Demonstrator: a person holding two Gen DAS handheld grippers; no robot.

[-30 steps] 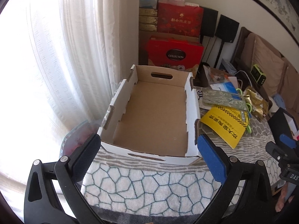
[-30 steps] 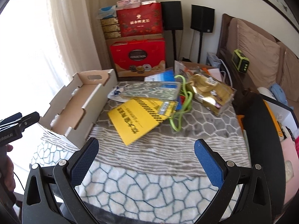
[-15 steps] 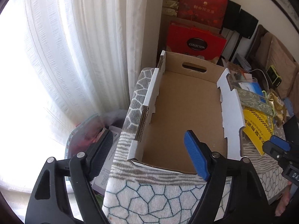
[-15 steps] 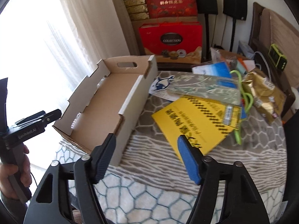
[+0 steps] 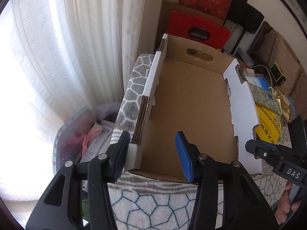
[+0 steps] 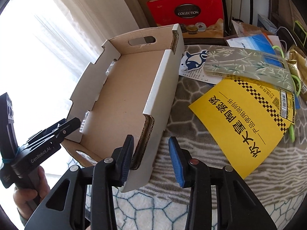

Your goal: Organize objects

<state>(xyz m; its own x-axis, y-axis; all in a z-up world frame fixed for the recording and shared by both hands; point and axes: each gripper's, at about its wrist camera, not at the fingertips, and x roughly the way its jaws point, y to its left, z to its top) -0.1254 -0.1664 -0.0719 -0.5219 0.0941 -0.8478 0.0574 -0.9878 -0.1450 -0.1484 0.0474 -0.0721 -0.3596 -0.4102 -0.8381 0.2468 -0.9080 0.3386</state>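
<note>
An empty open cardboard box (image 5: 191,107) with white outer walls lies on the patterned blanket; it also shows in the right wrist view (image 6: 122,99). My left gripper (image 5: 151,153) is open and straddles the box's near-left wall corner. My right gripper (image 6: 150,159) is open and straddles the near-right wall corner. A yellow packet (image 6: 247,122), a bamboo-print packet (image 6: 247,67), a dolphin card (image 6: 193,61) and a gold bag (image 6: 297,67) lie right of the box.
The blanket-covered table (image 6: 191,207) ends at the curtain (image 5: 67,48) on the left. A plastic bag of items (image 5: 82,136) sits below the table's left edge. Red gift boxes (image 6: 188,13) stand behind the box. A sofa (image 5: 282,57) is at right.
Both grippers moved in to the box's near corners and narrowed. The left one went left and forward onto the left wall, the right one onto the right wall.
</note>
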